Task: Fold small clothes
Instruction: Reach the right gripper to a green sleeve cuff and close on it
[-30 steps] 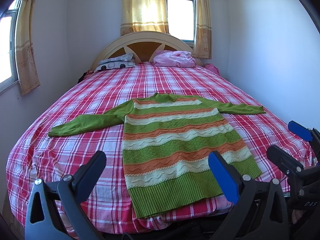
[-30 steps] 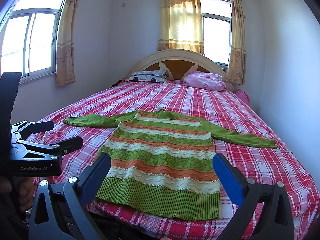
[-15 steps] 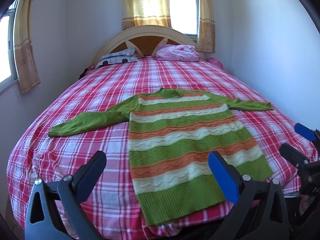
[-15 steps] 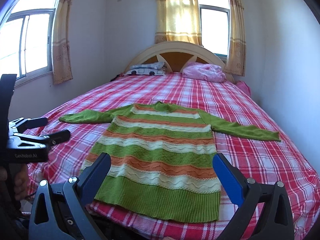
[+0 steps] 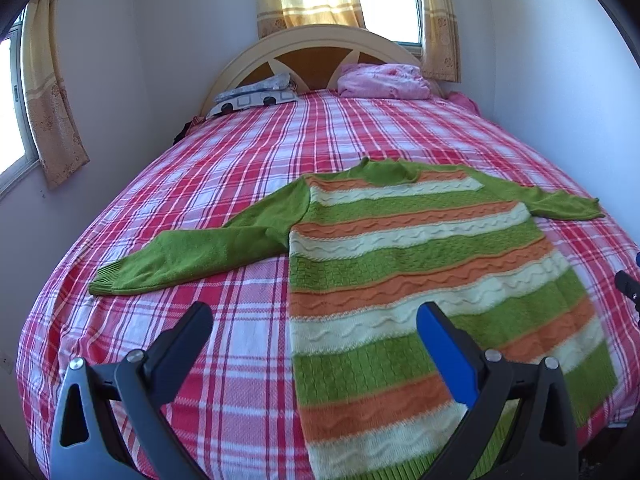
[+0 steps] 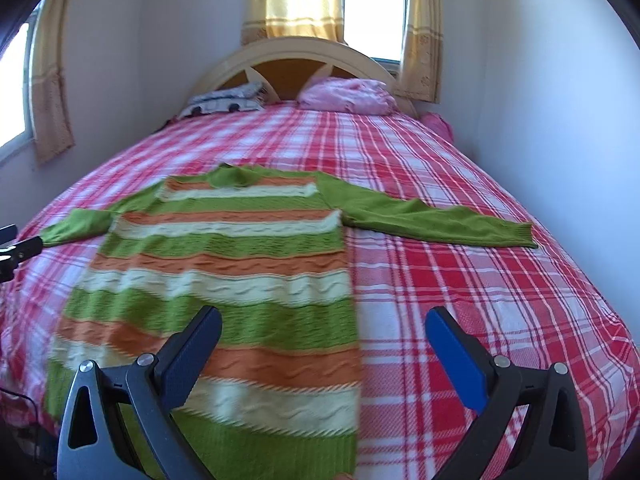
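Sweater point(image 5: 420, 264) w/ green, orange & cream stripes lies flat on bed point(image 5: 248, 168), hem at foot edge, collar toward headboard point(image 5: 320, 46). Both green sleeves spread out sideways toward bed's side edges. Left gripper point(image 5: 314, 330) hovers over foot edge, fingers wide apart, holding nothing; one finger over plaid sheet, other over sweater's lower body. Right gripper point(image 6: 324, 334) likewise spread & empty, straddling sweater's right side edge near hem. Pink pillow point(image 5: 384, 80) & patterned pillow point(image 5: 256, 96) sit at head edge.

One sweater point(image 5: 420, 264), two pillows point(image 5: 256, 96), two claws point(image 5: 316, 328).
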A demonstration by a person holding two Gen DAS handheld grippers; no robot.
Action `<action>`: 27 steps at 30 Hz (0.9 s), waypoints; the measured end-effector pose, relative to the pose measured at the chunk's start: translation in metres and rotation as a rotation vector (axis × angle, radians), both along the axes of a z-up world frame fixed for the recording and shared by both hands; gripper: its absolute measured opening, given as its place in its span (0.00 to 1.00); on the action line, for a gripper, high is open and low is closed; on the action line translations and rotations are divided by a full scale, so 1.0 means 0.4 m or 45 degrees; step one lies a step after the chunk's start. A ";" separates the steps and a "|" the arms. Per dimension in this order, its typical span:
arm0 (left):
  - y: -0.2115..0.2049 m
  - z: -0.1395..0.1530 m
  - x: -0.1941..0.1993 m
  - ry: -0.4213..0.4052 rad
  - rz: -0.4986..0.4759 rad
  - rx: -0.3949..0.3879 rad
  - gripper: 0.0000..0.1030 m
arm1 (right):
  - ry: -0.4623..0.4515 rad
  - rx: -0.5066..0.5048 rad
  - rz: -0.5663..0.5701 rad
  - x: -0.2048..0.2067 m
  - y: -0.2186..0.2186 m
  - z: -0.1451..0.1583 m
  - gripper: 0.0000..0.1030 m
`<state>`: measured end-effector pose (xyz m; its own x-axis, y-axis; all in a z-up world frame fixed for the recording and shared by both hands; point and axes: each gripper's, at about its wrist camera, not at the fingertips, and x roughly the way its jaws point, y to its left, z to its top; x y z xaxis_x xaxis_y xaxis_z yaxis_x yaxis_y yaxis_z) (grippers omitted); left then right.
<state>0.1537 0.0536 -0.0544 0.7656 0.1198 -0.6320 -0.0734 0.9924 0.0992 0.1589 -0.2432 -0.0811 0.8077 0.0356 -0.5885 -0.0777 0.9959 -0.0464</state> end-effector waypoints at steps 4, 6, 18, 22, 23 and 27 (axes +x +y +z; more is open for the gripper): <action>0.001 -0.025 0.067 0.033 0.004 -0.005 1.00 | 0.030 -0.033 -0.059 0.079 -0.051 -0.020 0.99; -0.002 -0.033 0.097 0.035 0.009 -0.013 1.00 | 0.041 -0.047 -0.079 0.110 -0.068 -0.027 0.99; -0.045 -0.079 0.258 0.001 0.021 0.059 1.00 | 0.118 -0.053 -0.208 0.287 -0.213 -0.080 0.99; -0.033 -0.110 0.317 0.017 0.058 0.052 1.00 | 0.140 0.002 -0.276 0.339 -0.288 -0.090 0.99; -0.030 -0.119 0.328 0.021 0.070 0.052 1.00 | 0.146 0.009 -0.299 0.352 -0.308 -0.093 0.99; -0.023 -0.153 0.363 0.047 0.107 0.037 1.00 | 0.156 0.039 -0.385 0.401 -0.395 -0.104 0.99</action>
<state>0.2990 0.0445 -0.1155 0.7285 0.2012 -0.6548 -0.1519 0.9795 0.1320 0.3195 -0.4012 -0.1225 0.7077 -0.1760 -0.6842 0.2184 0.9755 -0.0250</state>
